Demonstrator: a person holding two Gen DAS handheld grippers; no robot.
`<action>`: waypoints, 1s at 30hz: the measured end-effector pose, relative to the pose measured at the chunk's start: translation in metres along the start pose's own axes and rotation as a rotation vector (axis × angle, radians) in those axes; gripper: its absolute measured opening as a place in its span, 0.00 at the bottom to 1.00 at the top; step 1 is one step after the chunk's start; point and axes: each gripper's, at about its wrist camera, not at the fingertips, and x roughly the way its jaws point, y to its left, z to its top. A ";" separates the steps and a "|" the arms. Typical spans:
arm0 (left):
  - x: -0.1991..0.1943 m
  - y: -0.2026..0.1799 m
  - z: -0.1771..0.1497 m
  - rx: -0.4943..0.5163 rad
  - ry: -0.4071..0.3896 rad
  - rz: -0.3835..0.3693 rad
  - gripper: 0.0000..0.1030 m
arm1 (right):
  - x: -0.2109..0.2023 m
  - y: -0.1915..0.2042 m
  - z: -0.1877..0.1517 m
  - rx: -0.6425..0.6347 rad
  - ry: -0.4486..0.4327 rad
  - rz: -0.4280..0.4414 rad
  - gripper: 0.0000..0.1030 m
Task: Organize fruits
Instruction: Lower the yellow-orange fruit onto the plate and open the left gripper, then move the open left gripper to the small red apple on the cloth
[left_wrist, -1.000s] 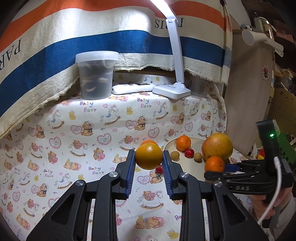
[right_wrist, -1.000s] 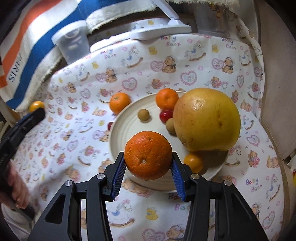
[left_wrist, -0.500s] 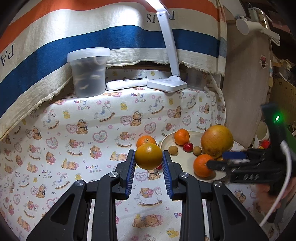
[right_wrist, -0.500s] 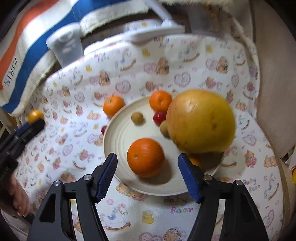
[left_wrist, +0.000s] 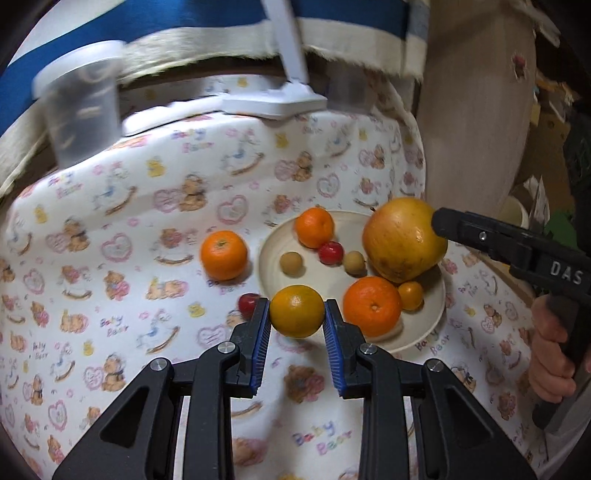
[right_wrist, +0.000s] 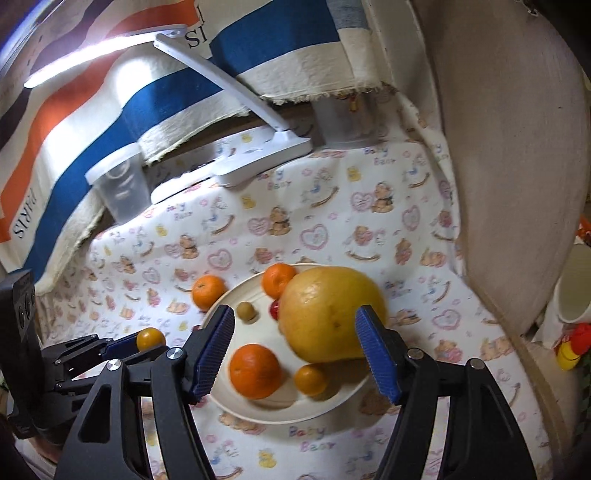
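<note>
Released orange (right_wrist: 255, 371) below right hand-held gripper (right_wrist: 301, 352)

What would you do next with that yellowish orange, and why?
Probably carry it a little further over the plate and let go. The left gripper holds the yellowish orange at the rim, and bare plate shows just beyond.

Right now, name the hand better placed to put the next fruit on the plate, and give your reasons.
Left. The left gripper already clamps a yellow-orange fruit just short of the plate; the right gripper is open and empty above it.
</note>
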 end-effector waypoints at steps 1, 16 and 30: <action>0.003 -0.004 0.001 0.009 0.006 0.000 0.27 | 0.001 -0.001 0.000 0.007 0.009 0.008 0.68; 0.030 -0.018 -0.004 0.023 0.068 0.004 0.27 | -0.005 -0.017 0.006 0.062 -0.010 -0.037 0.68; 0.005 -0.008 -0.004 0.044 -0.031 0.048 0.62 | -0.004 -0.019 0.006 0.040 -0.029 -0.087 0.68</action>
